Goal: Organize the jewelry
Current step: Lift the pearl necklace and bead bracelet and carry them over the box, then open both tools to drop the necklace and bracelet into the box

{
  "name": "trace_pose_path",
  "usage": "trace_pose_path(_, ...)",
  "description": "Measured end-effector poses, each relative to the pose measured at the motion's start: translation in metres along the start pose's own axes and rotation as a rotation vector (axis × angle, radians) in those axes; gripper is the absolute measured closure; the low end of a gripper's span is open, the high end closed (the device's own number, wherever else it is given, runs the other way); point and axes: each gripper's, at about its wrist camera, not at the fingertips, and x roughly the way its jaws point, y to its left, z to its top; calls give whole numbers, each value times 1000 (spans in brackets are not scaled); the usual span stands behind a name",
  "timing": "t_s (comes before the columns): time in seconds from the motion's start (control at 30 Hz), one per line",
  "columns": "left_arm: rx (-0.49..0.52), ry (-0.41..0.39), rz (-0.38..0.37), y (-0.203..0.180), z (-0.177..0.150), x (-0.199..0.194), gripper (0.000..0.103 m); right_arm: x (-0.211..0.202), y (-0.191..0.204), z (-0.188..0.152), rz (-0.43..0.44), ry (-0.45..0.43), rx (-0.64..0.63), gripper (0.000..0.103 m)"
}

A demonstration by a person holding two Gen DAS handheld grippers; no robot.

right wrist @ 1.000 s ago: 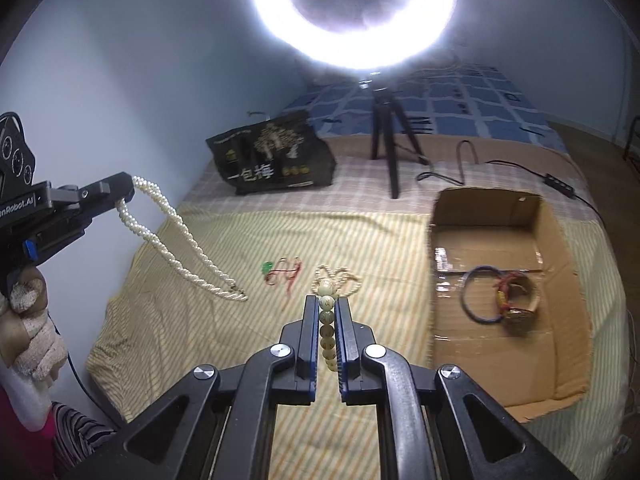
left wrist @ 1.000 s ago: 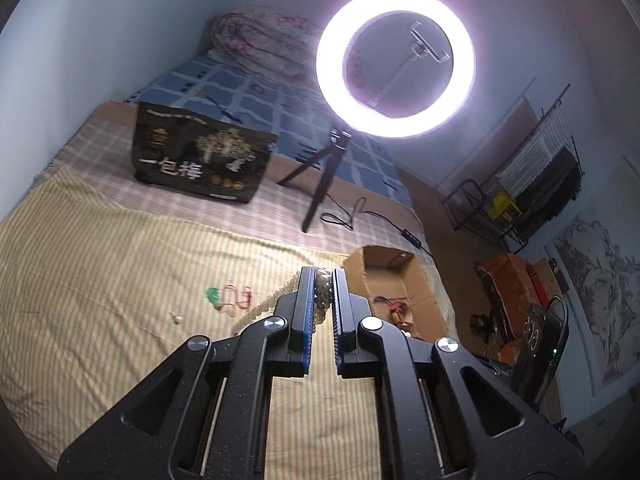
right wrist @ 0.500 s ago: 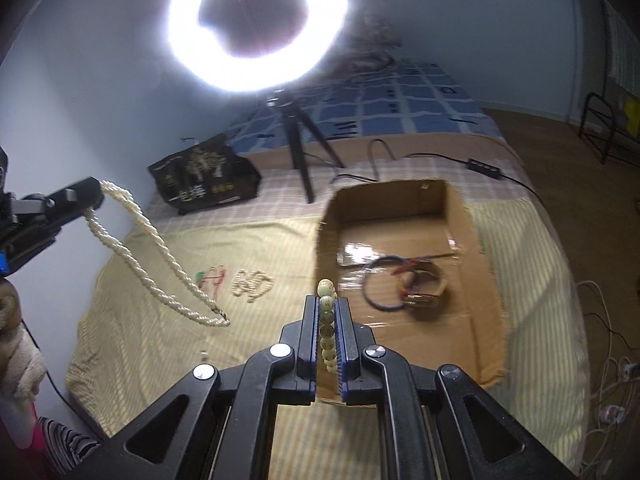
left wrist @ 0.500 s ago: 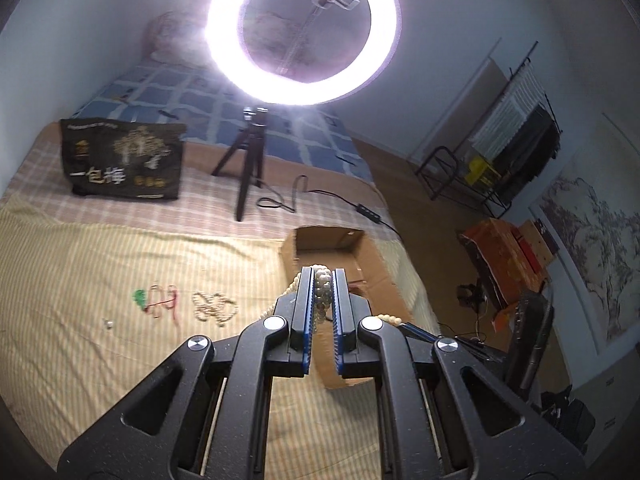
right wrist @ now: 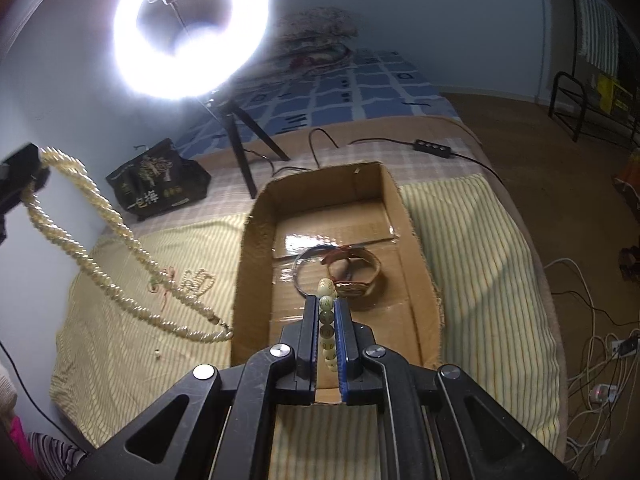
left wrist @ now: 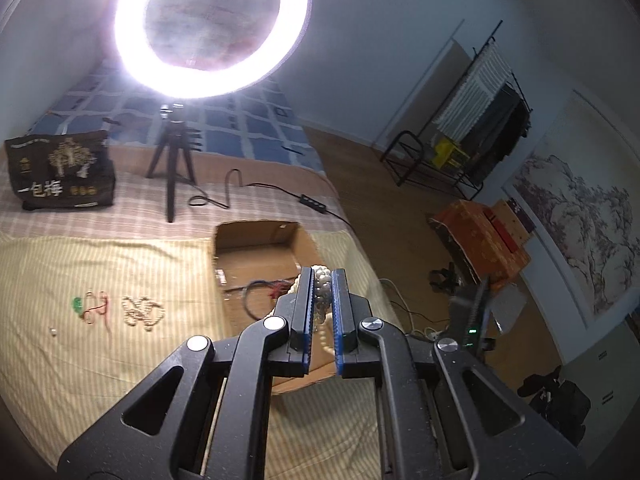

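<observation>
two grippers loaded | left gripper (left wrist: 322, 280) clamps twisted pearl necklace (right wrist: 120, 236), which hangs outside cardboard box (right wrist: 256, 256) left wall | right gripper (right wrist: 325, 312) pinches green bead bracelet (right wrist: 326, 320) above box floor, just before bangles (right wrist: 354, 276) | bare striped cloth (right wrist: 480, 264) right of box

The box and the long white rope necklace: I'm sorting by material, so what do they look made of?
The box looks like plain brown corrugated cardboard: matte walls, frayed rims, glossy tape across the floor. The rope necklace seems to be twisted strands of small cream pearl-like beads with a soft sheen; real or imitation pearl, I cannot tell.
</observation>
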Motion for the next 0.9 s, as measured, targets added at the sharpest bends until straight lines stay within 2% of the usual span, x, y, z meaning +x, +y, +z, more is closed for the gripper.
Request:
trace_pose_path(0.2, 17, 26, 2, -13, -6, 25, 97, 7, -13, -6, -22, 23, 13, 98)
trace_pose_path(0.47, -4, 114, 54, 6, -13, 72, 97, 9, -24, -7, -15, 32, 29, 98)
trace_pose_path(0.67, 0, 150, 83, 14, -21, 90, 97, 14, -23, -9, -17, 41, 17, 97)
trace_pose_path(0.7, 0, 151, 85, 15, -21, 90, 97, 13, -23, -9, -18, 39, 13, 92)
trace_pose_path(0.73, -2, 147, 88, 16, -21, 90, 97, 13, -22, -9, -20, 38, 10, 74)
trace_pose_path(0.77, -3, 147, 91, 17, -20, 89, 97, 12, -22, -9, -28, 33, 8, 66)
trace_pose_path(0.8, -4, 149, 92, 19, -19, 89, 96, 11, -21, -9, -37, 27, 8, 52)
trace_pose_path(0.83, -6, 150, 95, 21, -19, 88, 85, 10, -21, -9, -49, 21, 10, 43)
trace_pose_path(0.87, -9, 147, 101, 22, -18, 87, 65, 10, -21, -9, -55, 18, 12, 40)
trace_pose_path(0.9, -11, 141, 106, 24, -18, 86, 58, 9, -21, -8, -58, 15, 13, 34)
